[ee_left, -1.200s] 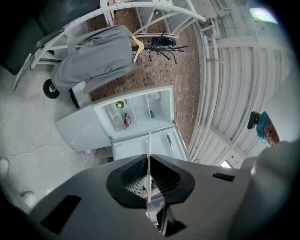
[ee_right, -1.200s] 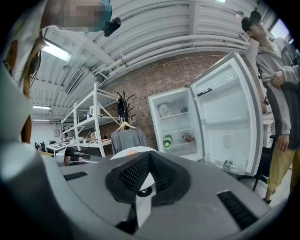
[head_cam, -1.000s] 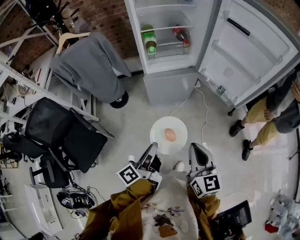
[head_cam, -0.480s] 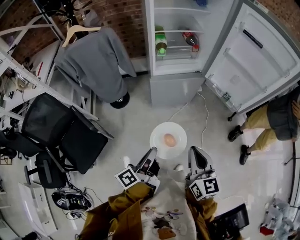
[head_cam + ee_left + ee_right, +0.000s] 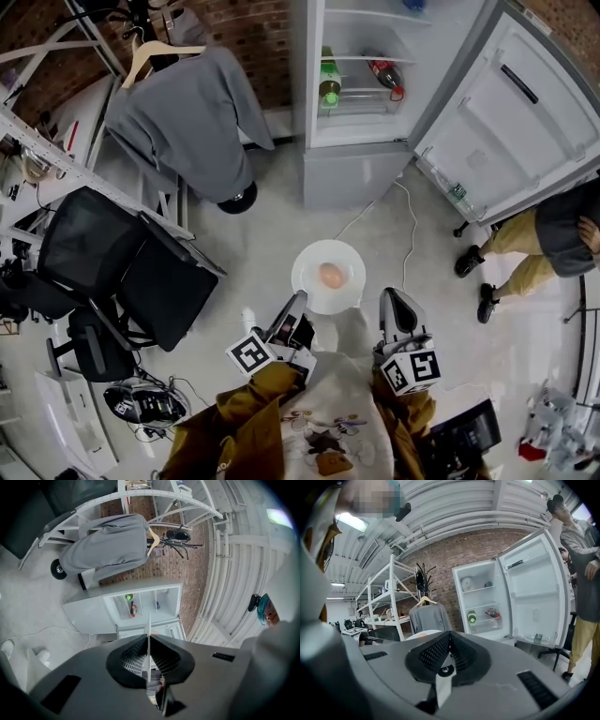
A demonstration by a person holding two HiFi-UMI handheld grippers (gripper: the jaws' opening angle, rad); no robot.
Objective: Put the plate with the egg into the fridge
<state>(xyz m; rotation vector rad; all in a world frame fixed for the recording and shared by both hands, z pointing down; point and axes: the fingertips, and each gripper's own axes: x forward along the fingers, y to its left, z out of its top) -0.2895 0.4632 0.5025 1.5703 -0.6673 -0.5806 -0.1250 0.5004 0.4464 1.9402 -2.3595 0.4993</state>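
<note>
Plate [image 5: 348,259] with egg [image 5: 331,275] rides in mid-air, short of the open fridge [image 5: 356,173]. Left gripper [image 5: 296,302] fingers clamped on near rim; right gripper [image 5: 392,300] fingers together, empty. Likely stiff, breakable; egg loose, so keep level.

The plate [image 5: 307,286] is white, the egg [image 5: 330,275] pale orange, the floor [image 5: 272,234] light grey. The fridge [image 5: 352,178] is white, a bottle [image 5: 329,91] inside it green, the brick wall [image 5: 267,42] red-brown. The left tongs [image 5: 298,300] and right tongs [image 5: 389,296] are grey, their cubes [image 5: 250,354] patterned with black-and-white squares, and the sleeves [image 5: 248,412] are mustard.
</note>
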